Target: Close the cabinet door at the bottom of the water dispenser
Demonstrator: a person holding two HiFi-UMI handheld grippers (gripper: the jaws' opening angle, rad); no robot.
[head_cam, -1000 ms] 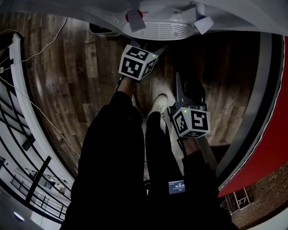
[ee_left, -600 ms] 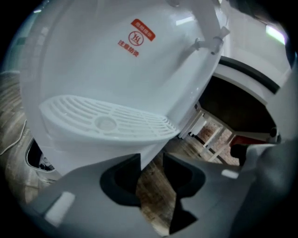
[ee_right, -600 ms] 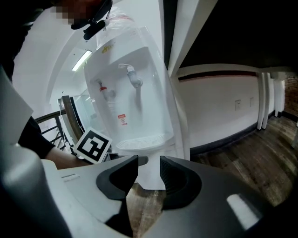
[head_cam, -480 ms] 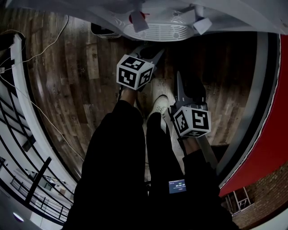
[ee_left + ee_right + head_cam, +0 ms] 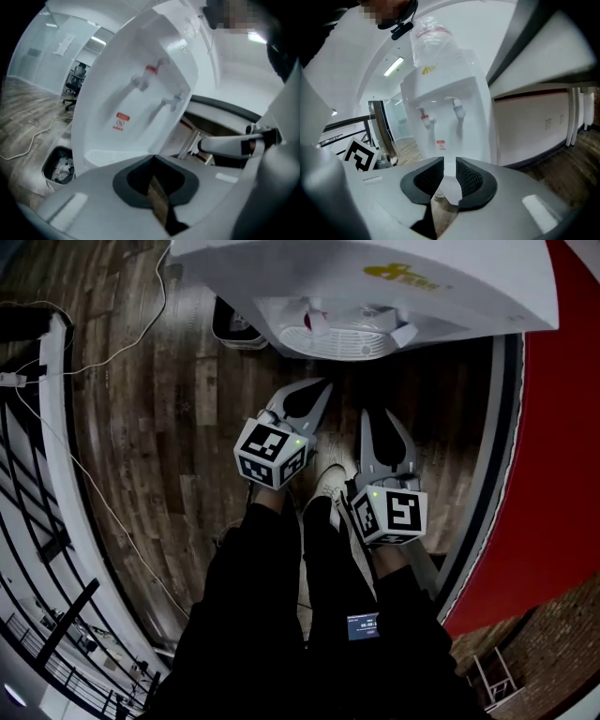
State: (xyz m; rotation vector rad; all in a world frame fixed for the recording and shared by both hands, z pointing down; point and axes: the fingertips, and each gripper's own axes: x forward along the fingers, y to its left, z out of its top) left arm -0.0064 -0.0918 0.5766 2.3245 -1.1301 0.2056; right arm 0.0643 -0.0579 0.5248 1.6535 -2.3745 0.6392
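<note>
The white water dispenser (image 5: pixel 375 287) stands in front of me, with its two taps and drip tray (image 5: pixel 342 338) showing from above. Its bottom cabinet door is hidden in every view. My left gripper (image 5: pixel 319 390) hangs below the tray; its jaws have just been closing and now meet, shut on nothing (image 5: pixel 152 159). My right gripper (image 5: pixel 380 423) is beside it, pointing at the dispenser (image 5: pixel 445 108). Its jaws have just been closing too, and a narrow gap with nothing in it still shows between the ribbed pads (image 5: pixel 449 164).
A waste bin (image 5: pixel 234 324) with crumpled paper stands left of the dispenser. A white cable (image 5: pixel 103 362) runs over the wood floor. A railing (image 5: pixel 47 474) is at the left and a red wall (image 5: pixel 562 427) at the right. The person's shoes (image 5: pixel 333 479) show under the grippers.
Both grippers have drawn back from under the drip tray and sit lower in the head view. More of the dispenser's top now shows. The left jaws have come together.
</note>
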